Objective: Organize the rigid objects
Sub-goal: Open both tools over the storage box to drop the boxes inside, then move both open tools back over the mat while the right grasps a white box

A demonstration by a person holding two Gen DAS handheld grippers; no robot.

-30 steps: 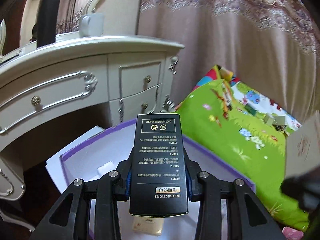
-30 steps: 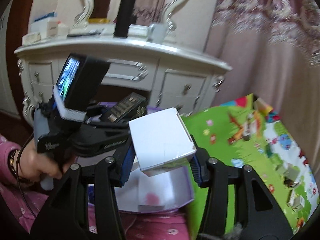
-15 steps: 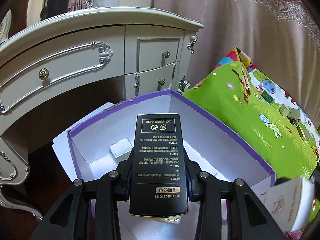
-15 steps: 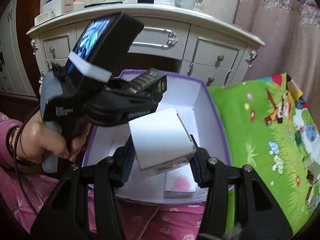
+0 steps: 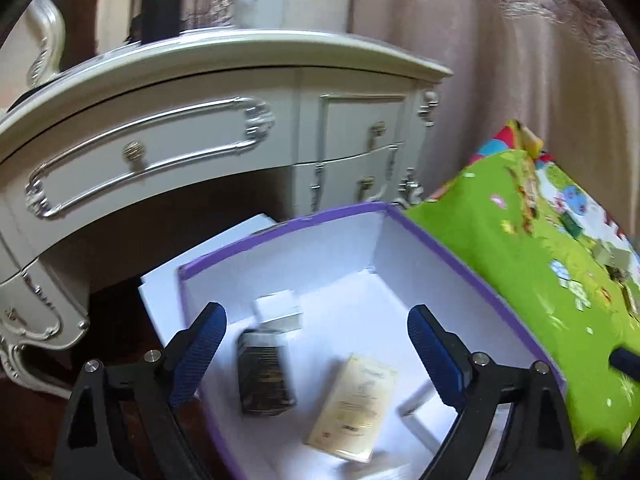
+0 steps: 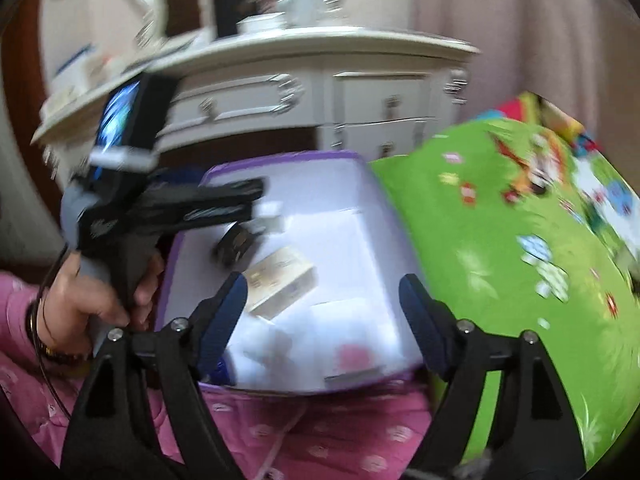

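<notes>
Purple-rimmed box [image 5: 460,252] is holding the black carton [image 5: 266,372], the cream carton [image 5: 354,396] and two white boxes, one at the far wall [image 5: 278,310] and one at the near right [image 6: 340,312], all lying apart on its white floor. I am holding the left gripper [image 5: 316,344] and the right gripper [image 6: 322,308] over it with jaws spread wide and gripping nothing. I judge the drop done; I am advising lifting both straight up, clear of the walls, before fetching anything more.

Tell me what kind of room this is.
Most likely a bedroom at home: an ornate white dressing table with drawers, long curtains behind it, and a child's green play mat beside the purple-edged box.
</notes>
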